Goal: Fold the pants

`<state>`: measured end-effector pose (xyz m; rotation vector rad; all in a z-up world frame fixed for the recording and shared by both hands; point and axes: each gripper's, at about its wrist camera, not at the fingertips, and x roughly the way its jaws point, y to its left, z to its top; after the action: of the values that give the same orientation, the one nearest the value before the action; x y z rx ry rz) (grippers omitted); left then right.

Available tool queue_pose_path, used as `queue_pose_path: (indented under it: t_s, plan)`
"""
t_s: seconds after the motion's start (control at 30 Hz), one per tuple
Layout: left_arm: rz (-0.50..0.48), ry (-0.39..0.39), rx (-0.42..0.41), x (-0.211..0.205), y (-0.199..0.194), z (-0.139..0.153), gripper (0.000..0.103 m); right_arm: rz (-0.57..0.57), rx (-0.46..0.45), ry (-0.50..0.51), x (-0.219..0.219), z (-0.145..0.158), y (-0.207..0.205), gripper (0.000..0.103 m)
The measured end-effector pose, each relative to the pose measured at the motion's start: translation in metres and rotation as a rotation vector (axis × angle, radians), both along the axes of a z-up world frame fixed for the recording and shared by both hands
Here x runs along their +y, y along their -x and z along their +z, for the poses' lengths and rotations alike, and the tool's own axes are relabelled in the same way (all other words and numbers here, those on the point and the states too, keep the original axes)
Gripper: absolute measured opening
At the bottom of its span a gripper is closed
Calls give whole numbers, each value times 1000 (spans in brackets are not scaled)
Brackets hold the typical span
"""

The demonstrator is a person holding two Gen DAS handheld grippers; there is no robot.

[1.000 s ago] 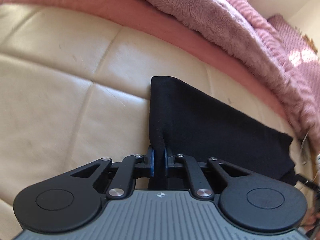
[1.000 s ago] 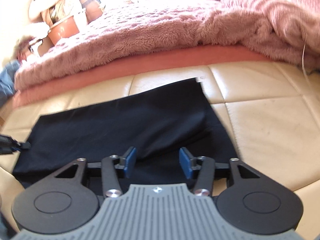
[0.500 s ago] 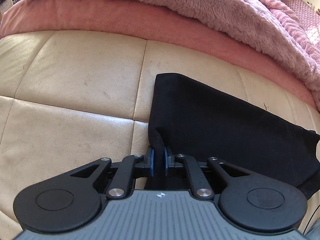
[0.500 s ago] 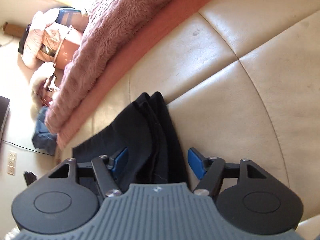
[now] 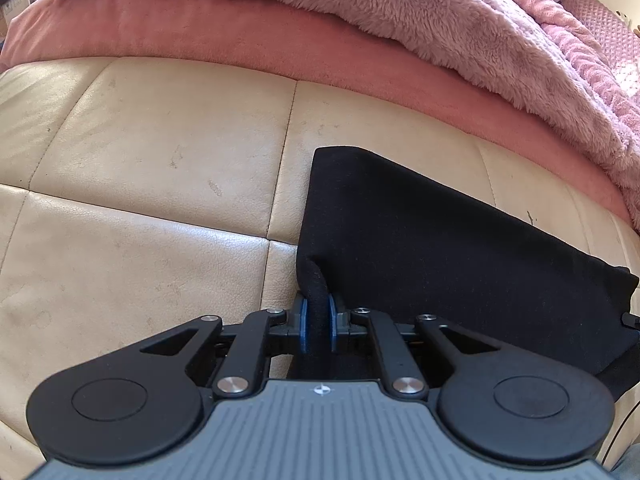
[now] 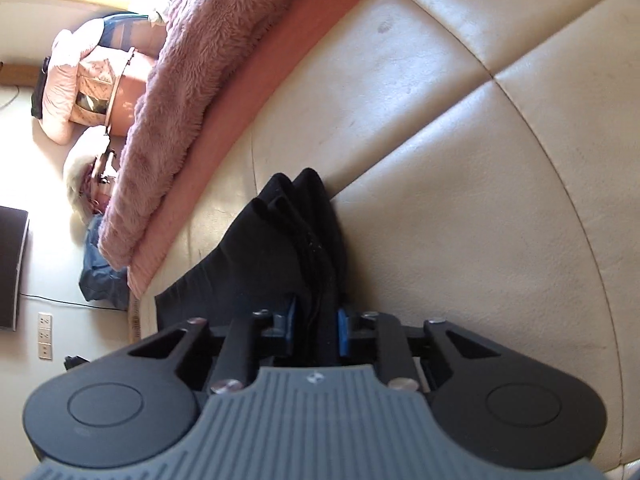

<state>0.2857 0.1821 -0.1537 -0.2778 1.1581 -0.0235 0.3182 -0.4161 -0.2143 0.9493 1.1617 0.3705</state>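
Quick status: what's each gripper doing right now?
Left gripper: closed, pinching an edge of the black pants.
Right gripper: closed on a bunched fold of the black pants.

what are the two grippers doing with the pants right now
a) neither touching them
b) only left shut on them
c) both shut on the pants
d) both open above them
c: the left gripper pinches a bunched edge of the black pants, and the right gripper has closed on a gathered fold.
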Motion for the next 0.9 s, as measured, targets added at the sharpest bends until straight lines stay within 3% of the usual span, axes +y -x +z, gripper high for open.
queue_pose_path:
  t_s: [0.13, 0.33, 0.4, 0.57, 0.7, 0.9]
  plan:
    - [9, 9, -5, -2, 4, 2, 10, 8, -37, 22, 3, 19, 1, 10]
    - [-19, 87, -12, -20, 19, 0, 13, 10, -54, 111, -14, 57, 4, 9]
    - [-25, 68, -24, -30, 22, 3, 23, 15, -53, 138, -20, 72, 6, 9]
    - [-24, -25, -146, -47, 28, 25, 23, 55, -63, 228, -10, 120, 5, 9]
    - [-102, -10, -205, -64, 32, 40, 23, 102, -87, 287, 13, 161, 1, 9]
    - [-287, 121, -239, -115, 42, 42, 19, 171, -153, 329, 56, 212, -2, 8]
